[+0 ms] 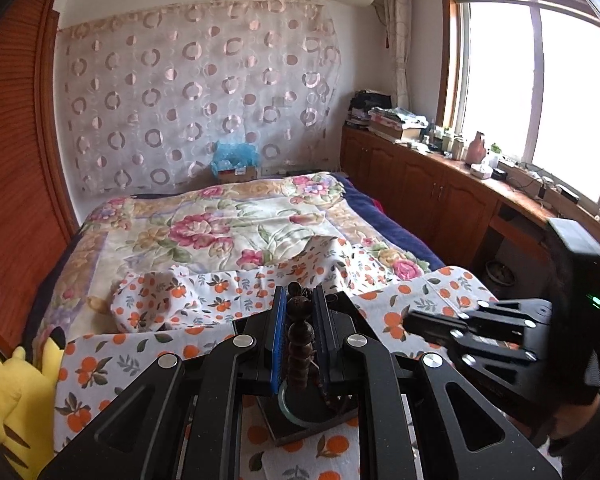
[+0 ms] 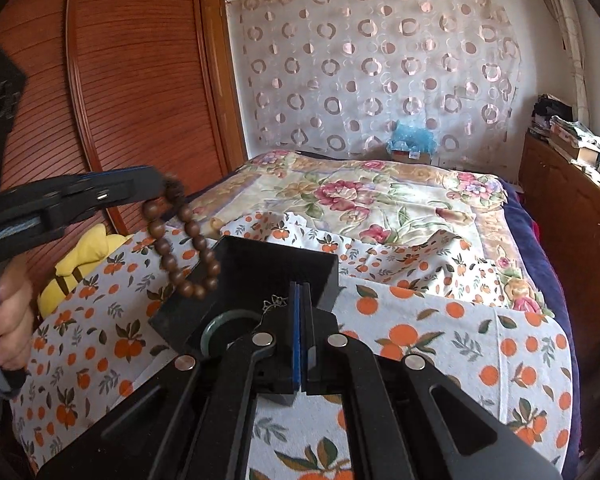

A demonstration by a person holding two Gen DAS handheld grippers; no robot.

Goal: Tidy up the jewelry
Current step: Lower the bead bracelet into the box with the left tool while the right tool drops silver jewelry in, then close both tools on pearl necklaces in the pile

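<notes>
My left gripper [image 1: 299,294] is shut on a brown wooden bead bracelet [image 1: 299,352]; in the right wrist view the bracelet [image 2: 188,248] hangs from it [image 2: 168,186] above the near-left corner of an open black jewelry box [image 2: 268,264]. A green jade bangle [image 2: 216,326] lies in the box, and shows under the left gripper [image 1: 285,400]. My right gripper [image 2: 300,292] is shut on a thin chain necklace [image 2: 274,303] over the box. It shows from the side in the left wrist view [image 1: 414,320].
The box stands on an orange-print cloth [image 2: 440,340] over a table at the foot of a floral bed [image 2: 360,196]. A yellow plush toy [image 1: 12,400] lies at the left. A wooden wardrobe [image 2: 140,80] is left, cabinets [image 1: 440,192] right.
</notes>
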